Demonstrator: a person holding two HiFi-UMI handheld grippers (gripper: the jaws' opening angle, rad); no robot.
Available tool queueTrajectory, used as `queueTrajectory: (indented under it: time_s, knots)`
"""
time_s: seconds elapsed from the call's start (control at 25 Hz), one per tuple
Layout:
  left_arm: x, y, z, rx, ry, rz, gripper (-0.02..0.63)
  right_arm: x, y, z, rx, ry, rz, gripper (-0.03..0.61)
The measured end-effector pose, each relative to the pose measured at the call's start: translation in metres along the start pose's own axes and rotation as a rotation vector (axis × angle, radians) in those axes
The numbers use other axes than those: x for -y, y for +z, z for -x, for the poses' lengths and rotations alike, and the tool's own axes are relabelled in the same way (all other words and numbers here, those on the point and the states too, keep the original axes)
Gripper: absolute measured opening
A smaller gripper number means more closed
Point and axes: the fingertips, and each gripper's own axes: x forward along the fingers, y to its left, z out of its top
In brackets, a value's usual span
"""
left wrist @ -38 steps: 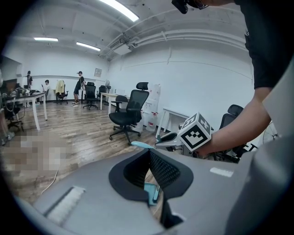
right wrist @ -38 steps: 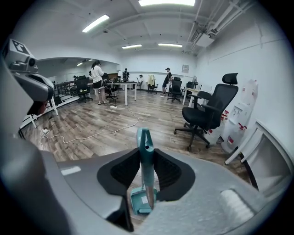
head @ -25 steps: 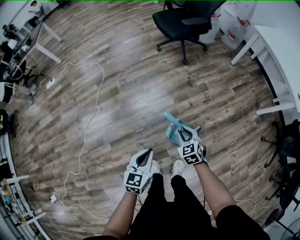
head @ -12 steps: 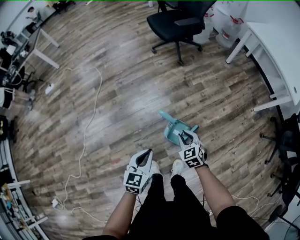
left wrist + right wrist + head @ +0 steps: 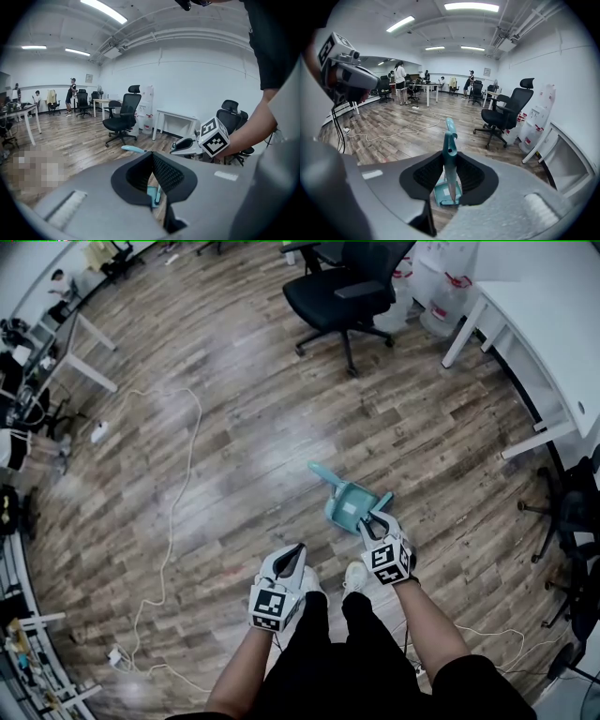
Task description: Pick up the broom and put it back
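Observation:
A teal broom [image 5: 343, 502] hangs just above the wooden floor in front of the person's feet, its handle slanting up to the left in the head view. My right gripper [image 5: 374, 522] is shut on it; in the right gripper view the teal handle [image 5: 449, 152] stands upright between the black pads, with the teal head below. My left gripper [image 5: 299, 549] is beside it at the left, shut, with nothing in it. From the left gripper view [image 5: 153, 157] I see the broom's handle tip [image 5: 133, 149] and the right gripper [image 5: 188, 146] over my jaws.
A black office chair [image 5: 339, 292] stands ahead on the wood floor. A white table [image 5: 548, 329] runs along the right, with water jugs [image 5: 441, 306] by it. A white cable [image 5: 176, 484] snakes across the floor at left. Desks [image 5: 80, 343] stand far left.
The person has walked forward: chair, table and cable have slid nearer in the head view. The right gripper keeps its hold on the broom, and the left stays shut.

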Motion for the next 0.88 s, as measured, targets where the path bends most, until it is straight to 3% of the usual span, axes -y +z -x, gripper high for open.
queueTrajectory:
  time_s: [0.44,0.88]
  knots:
    - [0.030,0.012,-0.009,0.010,-0.055,-0.041,0.019,0.018,-0.013,0.032,0.011,-0.035,-0.059,0.091]
    - [0.046,0.032,-0.016,0.043,-0.078,-0.060,0.020,0.030,0.027,0.088,0.144,-0.048,-0.142,0.091]
